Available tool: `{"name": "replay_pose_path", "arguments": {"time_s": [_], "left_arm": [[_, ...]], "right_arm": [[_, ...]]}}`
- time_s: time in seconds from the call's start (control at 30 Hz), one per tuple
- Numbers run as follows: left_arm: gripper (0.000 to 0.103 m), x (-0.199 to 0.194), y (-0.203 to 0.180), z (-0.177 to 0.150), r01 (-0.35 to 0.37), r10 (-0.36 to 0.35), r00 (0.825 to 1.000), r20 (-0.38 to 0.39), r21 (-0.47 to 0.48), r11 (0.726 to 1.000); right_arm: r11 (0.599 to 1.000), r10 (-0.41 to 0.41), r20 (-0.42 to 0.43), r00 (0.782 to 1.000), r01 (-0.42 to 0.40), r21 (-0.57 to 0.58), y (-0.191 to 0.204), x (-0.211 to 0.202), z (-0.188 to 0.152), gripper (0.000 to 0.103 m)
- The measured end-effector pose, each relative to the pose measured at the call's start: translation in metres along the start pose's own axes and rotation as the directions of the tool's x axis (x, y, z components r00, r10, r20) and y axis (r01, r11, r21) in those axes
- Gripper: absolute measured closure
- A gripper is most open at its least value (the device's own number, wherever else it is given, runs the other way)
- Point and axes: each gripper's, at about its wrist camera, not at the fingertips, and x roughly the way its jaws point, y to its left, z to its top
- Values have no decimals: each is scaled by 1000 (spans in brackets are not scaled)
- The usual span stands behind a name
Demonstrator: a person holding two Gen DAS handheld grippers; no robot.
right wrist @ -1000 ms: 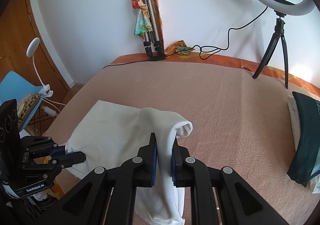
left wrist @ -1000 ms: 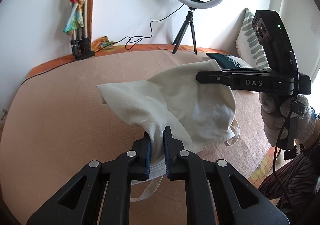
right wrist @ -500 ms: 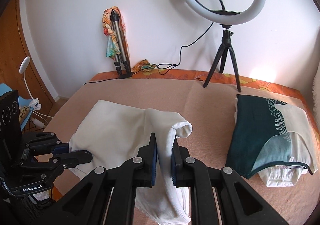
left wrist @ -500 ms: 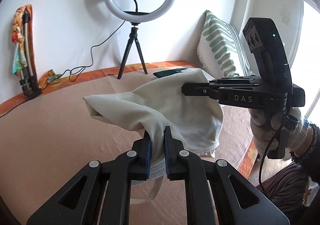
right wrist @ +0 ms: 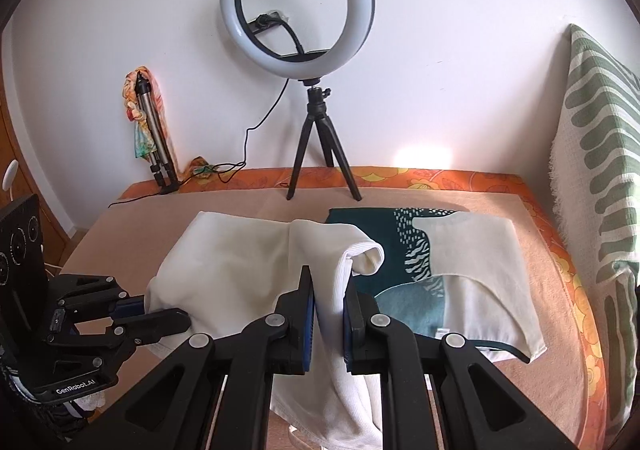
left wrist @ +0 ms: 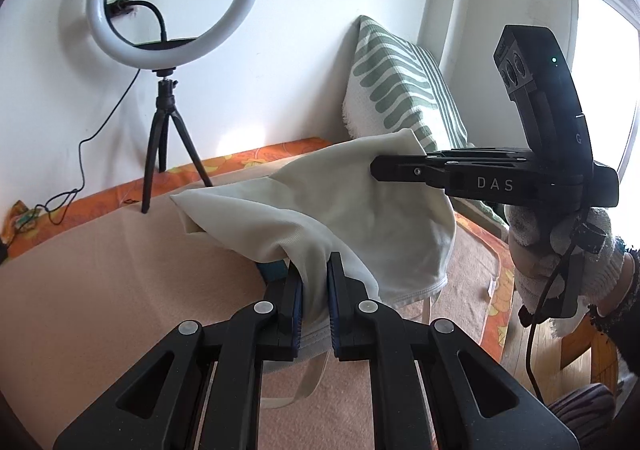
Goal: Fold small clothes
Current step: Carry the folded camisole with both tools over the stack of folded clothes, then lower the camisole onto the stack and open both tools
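Observation:
A cream-white small garment point(left wrist: 352, 210) hangs in the air between both grippers, above the peach bed cover point(left wrist: 120, 282). My left gripper point(left wrist: 314, 282) is shut on one edge of it. My right gripper point(right wrist: 329, 290) is shut on another edge; the garment also shows in the right wrist view point(right wrist: 240, 262). The right gripper also shows in the left wrist view point(left wrist: 380, 166), at the garment's far side. The left gripper shows in the right wrist view point(right wrist: 176, 314) at the lower left. A folded dark green and cream garment point(right wrist: 440, 262) lies on the bed to the right.
A ring light on a black tripod point(right wrist: 316, 130) stands at the back of the bed by the wall. A green-striped pillow point(right wrist: 596, 178) leans at the right. A folded tripod with a colourful cloth point(right wrist: 148, 130) leans against the wall at the left.
Both grippers have swung to the right with the cream garment still held. The folded green garment and the striped pillow have come nearer and more central in view.

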Motion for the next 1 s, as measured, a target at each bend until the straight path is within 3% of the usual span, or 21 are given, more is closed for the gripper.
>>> {"name": "replay_pose_path", "arguments": {"time_s": [0.27, 0.43, 0.77, 0.87, 0.93, 1.0], "left_arm": [[94, 52, -17, 32, 7, -8, 1000, 30, 39, 999], [94, 86, -15, 47, 3, -4, 1000, 22, 47, 999], [94, 129, 4, 45, 4, -5, 995, -99, -8, 1000], [92, 135, 9, 40, -12, 9, 985, -170, -19, 1000], [84, 132, 10, 38, -44, 41, 982, -187, -12, 999], [73, 126, 11, 37, -59, 57, 979, -193, -7, 998]], "right_arm": [[996, -88, 38, 995, 89, -23, -60, 7, 30, 94], [995, -94, 42, 995, 95, -30, -95, 28, 45, 94], [999, -48, -38, 998, 48, 11, -145, 99, 40, 94], [993, -119, -81, 990, 120, 5, -154, 120, 36, 91], [976, -213, -106, 971, 215, 8, -162, 129, 33, 80], [963, -268, -108, 957, 270, 2, -164, 131, 32, 77]]}}
